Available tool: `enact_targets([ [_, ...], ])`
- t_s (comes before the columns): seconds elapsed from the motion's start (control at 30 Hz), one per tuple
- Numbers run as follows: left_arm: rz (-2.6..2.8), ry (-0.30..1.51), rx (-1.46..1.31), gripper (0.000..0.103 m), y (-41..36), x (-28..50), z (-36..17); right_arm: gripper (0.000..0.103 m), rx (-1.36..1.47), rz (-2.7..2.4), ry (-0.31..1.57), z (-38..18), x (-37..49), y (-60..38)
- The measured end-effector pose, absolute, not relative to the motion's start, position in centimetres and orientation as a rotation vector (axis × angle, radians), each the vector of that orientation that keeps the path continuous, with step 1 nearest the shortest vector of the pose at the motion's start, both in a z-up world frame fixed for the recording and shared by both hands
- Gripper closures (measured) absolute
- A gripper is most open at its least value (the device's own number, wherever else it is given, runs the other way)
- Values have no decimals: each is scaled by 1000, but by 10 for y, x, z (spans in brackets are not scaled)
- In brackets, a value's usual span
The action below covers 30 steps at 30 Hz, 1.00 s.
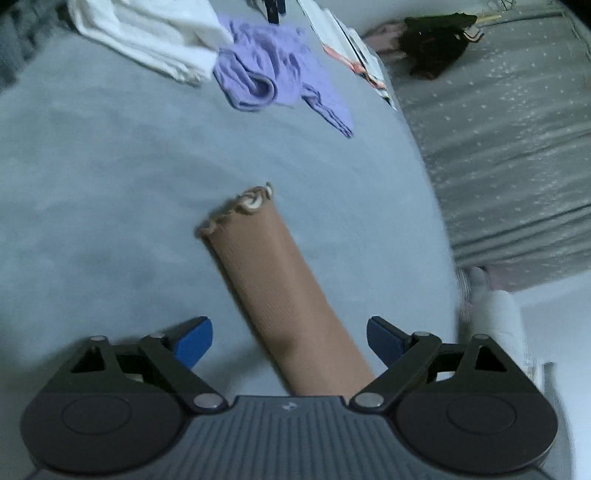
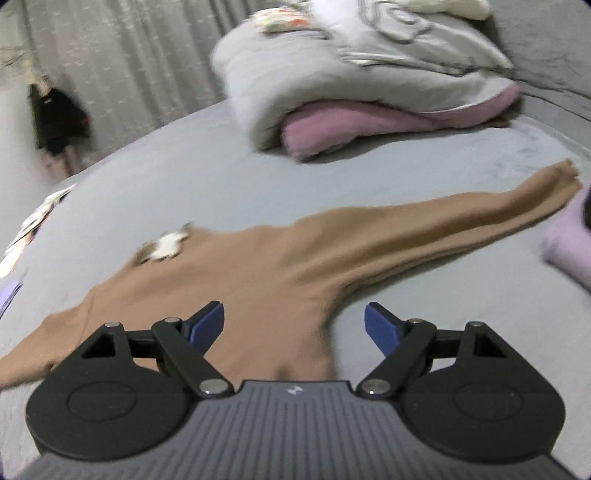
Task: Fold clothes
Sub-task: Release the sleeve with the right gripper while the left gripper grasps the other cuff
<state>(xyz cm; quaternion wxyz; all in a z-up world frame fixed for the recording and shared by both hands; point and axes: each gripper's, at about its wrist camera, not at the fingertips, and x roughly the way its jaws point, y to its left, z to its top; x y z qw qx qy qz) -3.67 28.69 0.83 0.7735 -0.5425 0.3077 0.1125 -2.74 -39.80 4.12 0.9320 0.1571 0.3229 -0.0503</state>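
A tan long-sleeved top lies flat on the grey bed sheet, with one sleeve stretched toward the far right and a white trim at its neck. My right gripper is open just above the top's lower body, holding nothing. In the left wrist view a tan sleeve with a frilled cuff runs away from my left gripper, which is open above it and holds nothing.
A crumpled purple garment and a white folded cloth lie farther up the bed. A grey duvet over a pink blanket is piled at the back. A lilac item sits at the right edge. A grey curtain hangs beside the bed.
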Motion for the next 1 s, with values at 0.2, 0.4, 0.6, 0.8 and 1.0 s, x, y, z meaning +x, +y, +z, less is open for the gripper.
enact_targets([
  [0.2,209,584,-1251,1,297,-29,-5,19,303,-71,674,32,-22,-377],
  [0.4,143,511,-1231,32,289,-8,-4,19,323,-69,638,37,-27,-381],
  [0.6,167,554,-1235,61,275,-7,-6,19,343,-79,619,41,-29,-389],
  [0.8,312,563,-1213,90,277,-15,-10,19,351,-64,608,42,-31,-388],
  [1.0,355,506,-1188,97,279,-29,1,19,345,-51,607,42,-32,-383],
])
